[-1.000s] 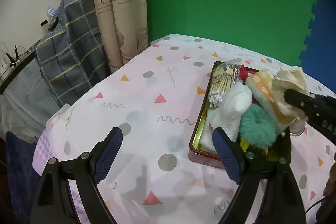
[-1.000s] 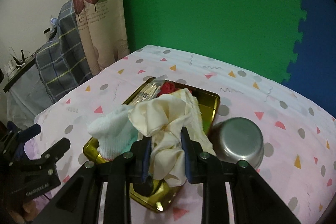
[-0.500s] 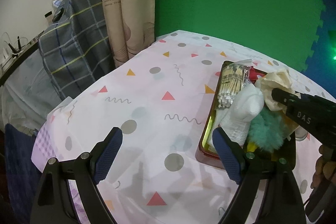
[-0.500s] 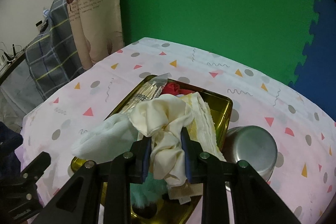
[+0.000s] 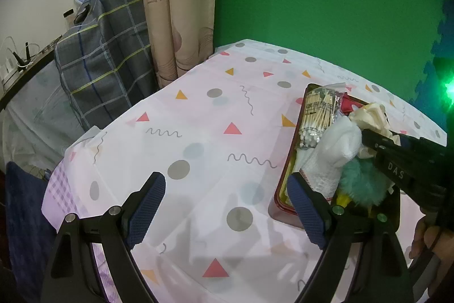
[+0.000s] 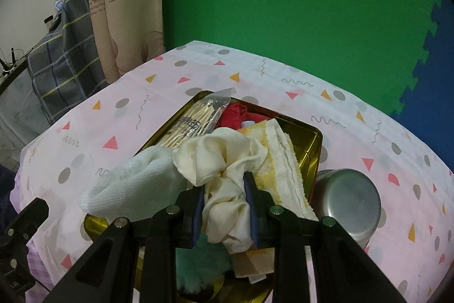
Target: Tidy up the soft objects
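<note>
My right gripper (image 6: 224,189) is shut on a cream cloth scrunchie (image 6: 224,161) and holds it over the gold tin tray (image 6: 312,144). The tray holds a white sock (image 6: 133,183), a yellow-and-white towel (image 6: 278,161), a red cloth (image 6: 235,115), a teal fluffy ball (image 5: 363,181) and a bag of cotton swabs (image 6: 195,121). My left gripper (image 5: 224,203) is open and empty over the tablecloth, left of the tray (image 5: 283,189). The right gripper (image 5: 366,137) with the scrunchie (image 5: 369,115) shows in the left wrist view.
A steel bowl (image 6: 346,198) sits on the table right of the tray. The tablecloth (image 5: 198,132) is pink with dots and triangles. A plaid-covered item (image 5: 105,53) and a curtain (image 5: 176,4) stand beyond the table's left edge.
My right gripper has carried the scrunchie forward over the tray. The left gripper has drawn back and leftward a little, still open.
</note>
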The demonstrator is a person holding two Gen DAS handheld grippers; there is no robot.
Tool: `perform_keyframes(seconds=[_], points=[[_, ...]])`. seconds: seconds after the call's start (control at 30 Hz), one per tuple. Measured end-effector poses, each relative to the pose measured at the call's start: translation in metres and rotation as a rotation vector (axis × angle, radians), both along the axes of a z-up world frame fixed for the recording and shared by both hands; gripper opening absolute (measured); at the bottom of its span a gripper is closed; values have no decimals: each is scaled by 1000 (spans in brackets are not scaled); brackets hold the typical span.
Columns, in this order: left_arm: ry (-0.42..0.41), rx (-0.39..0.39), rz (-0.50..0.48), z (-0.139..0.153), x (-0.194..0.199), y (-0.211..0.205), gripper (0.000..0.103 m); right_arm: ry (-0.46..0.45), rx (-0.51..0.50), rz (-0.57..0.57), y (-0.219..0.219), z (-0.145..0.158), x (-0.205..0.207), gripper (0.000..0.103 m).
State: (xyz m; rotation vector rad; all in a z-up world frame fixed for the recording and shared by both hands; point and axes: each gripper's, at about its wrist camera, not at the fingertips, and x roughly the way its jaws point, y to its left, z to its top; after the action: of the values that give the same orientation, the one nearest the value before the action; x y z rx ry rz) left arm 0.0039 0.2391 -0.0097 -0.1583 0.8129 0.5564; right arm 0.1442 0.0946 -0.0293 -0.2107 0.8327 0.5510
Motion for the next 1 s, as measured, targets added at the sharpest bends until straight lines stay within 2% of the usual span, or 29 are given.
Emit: perform_keyframes(seconds=[0.07,0.13,0.27,0.37,0.63,1.0], points=[[-1,0,-2,0,0,0,86,0,4,-10,0,1,0,43],[-2,-2,-4,1,0,-1,86,0,12,-16,-1,3,-1,53],[-5,4,-4,1,1,-3,86,-25,12,-24,-3,12,-8,56],[-7,3,-8,2,1,-4,86,-43,23,-33,-10,22,-16,65],[-12,12,-28,7,-1,-13,86,-62,44,-59,-45,38,-50,67],[-2,11,-101,7,0,-38,86,-49,28,-114,-82,36,-100,69]])
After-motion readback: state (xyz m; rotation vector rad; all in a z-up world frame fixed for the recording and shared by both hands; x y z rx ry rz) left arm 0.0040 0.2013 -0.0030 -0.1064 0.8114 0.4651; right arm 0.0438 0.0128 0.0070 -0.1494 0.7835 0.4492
